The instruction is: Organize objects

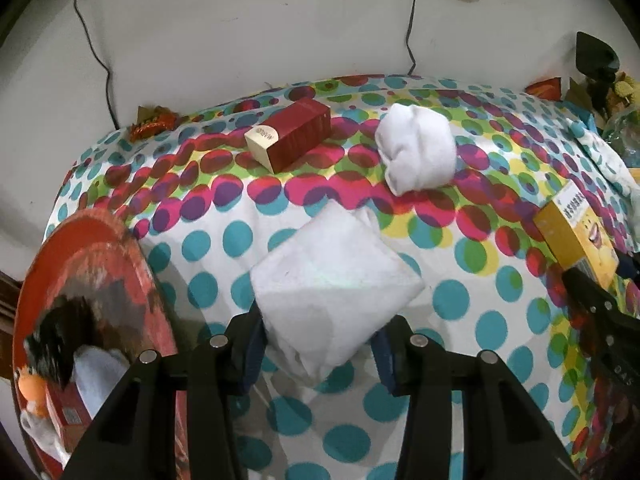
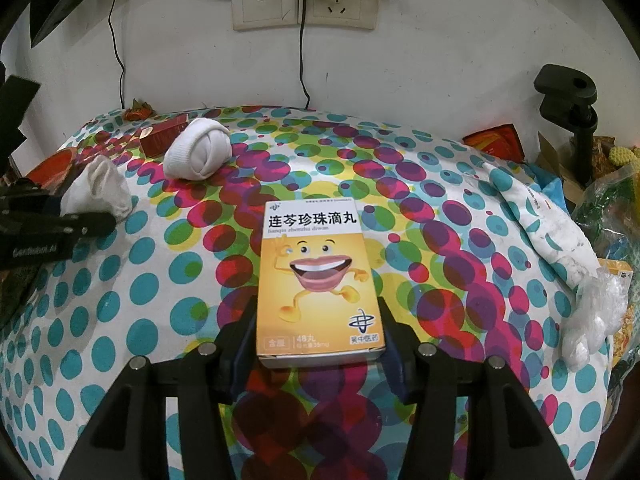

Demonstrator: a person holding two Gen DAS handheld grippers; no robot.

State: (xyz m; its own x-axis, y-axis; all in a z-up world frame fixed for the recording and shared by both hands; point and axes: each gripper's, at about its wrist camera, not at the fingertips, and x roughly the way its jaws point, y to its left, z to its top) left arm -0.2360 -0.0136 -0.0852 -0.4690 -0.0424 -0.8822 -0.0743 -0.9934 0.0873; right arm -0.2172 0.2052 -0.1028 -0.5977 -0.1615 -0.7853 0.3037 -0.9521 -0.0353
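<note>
Both grippers were clamped on things above the dotted cloth: the left gripper on a folded white cloth, the right gripper on a yellow medicine box with a cartoon mouth. Farther off lay a rolled white sock, with a red box to its left. A red basket sat at near left.

The surface wears a dotted cloth; on it lie a red box, a rolled sock and an orange plate.
</note>
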